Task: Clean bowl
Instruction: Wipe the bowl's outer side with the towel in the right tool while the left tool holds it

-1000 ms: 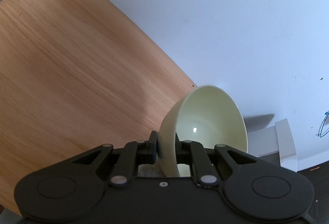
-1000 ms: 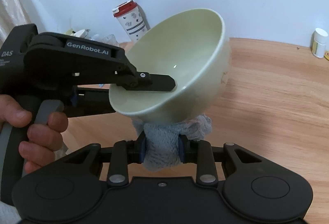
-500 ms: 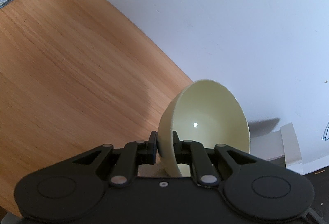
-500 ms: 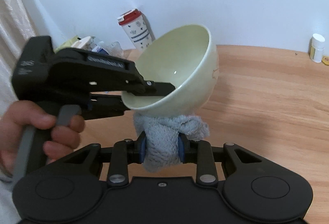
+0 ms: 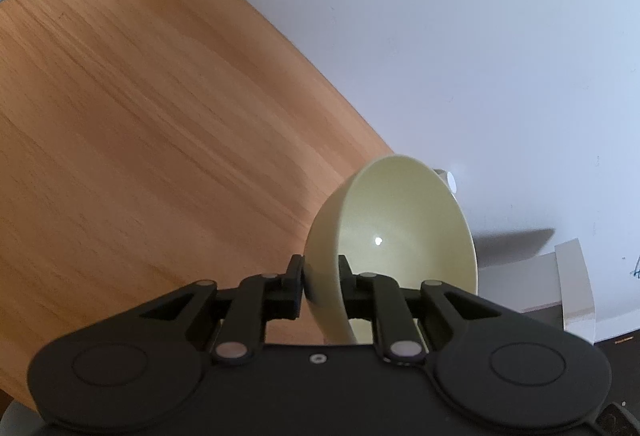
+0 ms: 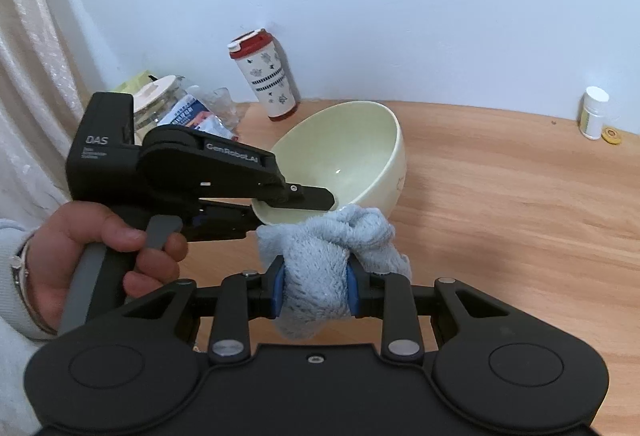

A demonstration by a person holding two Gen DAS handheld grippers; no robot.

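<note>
A pale green bowl (image 5: 400, 236) hangs tilted above the wooden table, its rim between the fingers of my left gripper (image 5: 321, 272). The pads still press on the wall while the jaws are opening slightly. In the right wrist view the same bowl (image 6: 340, 159) faces up and to the left, with the left gripper (image 6: 316, 197) coming in from the left in a person's hand (image 6: 100, 248). My right gripper (image 6: 316, 284) is shut on a bunched light blue cloth (image 6: 320, 268), whose top touches the bowl's lower outer side.
At the back left stand a white tumbler with a red lid (image 6: 266, 75), a glass jar (image 6: 160, 103) and plastic packets. A white pill bottle (image 6: 595, 112) and a yellow cap (image 6: 612, 135) sit at the far right. The wooden table (image 6: 500, 195) ends at a white wall.
In the right wrist view the bowl has drawn away and sunk toward the table with the left gripper. The cloth now sits at its lower side instead of under it.
</note>
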